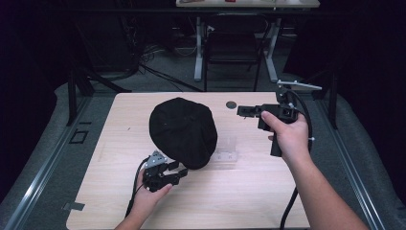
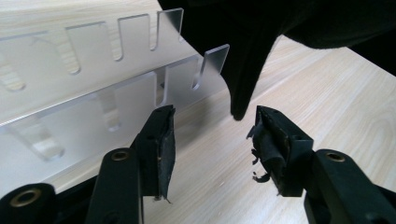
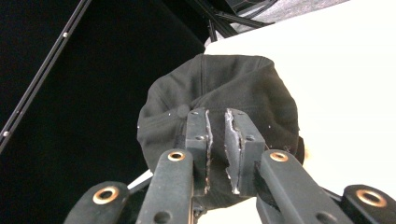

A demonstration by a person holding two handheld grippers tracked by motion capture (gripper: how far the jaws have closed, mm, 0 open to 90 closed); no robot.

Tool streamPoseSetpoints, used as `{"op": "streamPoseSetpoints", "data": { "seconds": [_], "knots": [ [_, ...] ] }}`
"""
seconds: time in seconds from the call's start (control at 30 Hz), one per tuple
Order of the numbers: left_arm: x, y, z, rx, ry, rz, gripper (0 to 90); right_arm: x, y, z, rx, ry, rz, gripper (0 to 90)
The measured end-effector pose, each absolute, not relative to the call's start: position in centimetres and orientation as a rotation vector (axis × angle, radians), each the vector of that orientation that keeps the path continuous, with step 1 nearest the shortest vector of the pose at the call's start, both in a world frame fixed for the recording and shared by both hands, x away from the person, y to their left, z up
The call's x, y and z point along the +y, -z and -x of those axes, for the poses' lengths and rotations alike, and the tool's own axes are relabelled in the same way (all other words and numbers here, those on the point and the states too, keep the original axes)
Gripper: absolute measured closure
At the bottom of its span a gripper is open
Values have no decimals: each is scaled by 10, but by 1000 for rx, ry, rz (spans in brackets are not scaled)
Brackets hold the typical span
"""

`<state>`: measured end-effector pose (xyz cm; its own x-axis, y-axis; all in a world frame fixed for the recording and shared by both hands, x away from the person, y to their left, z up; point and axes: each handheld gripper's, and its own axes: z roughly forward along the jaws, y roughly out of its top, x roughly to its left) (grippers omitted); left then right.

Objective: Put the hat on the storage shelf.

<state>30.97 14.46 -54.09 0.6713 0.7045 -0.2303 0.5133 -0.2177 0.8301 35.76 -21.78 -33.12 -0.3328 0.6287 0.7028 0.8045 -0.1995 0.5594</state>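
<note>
Wooden table (image 1: 239, 201) under black cap (image 1: 183, 130) on clear slotted rack (image 1: 227, 149)

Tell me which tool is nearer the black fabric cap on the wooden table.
Left. The left tool sits open right at the black fabric cap's near edge, not gripping it. The right tool hovers apart off the cap's far right side, holding nothing.

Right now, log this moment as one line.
left claw: open, empty | right claw: slightly open, empty | black cap: draped on clear rack
</note>
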Motion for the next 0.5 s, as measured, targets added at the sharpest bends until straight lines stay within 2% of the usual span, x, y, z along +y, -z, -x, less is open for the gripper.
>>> {"op": "streamPoseSetpoints", "data": {
  "seconds": [0.23,0.5],
  "knots": [
    [161,534,-304,955,-254,-1908,444,-224,339,-347,-1983,1522,1774,760],
    [188,531,-297,996,-297,-1887,442,-231,353,-329,-2165,1478,1825,690]
  ]
}}
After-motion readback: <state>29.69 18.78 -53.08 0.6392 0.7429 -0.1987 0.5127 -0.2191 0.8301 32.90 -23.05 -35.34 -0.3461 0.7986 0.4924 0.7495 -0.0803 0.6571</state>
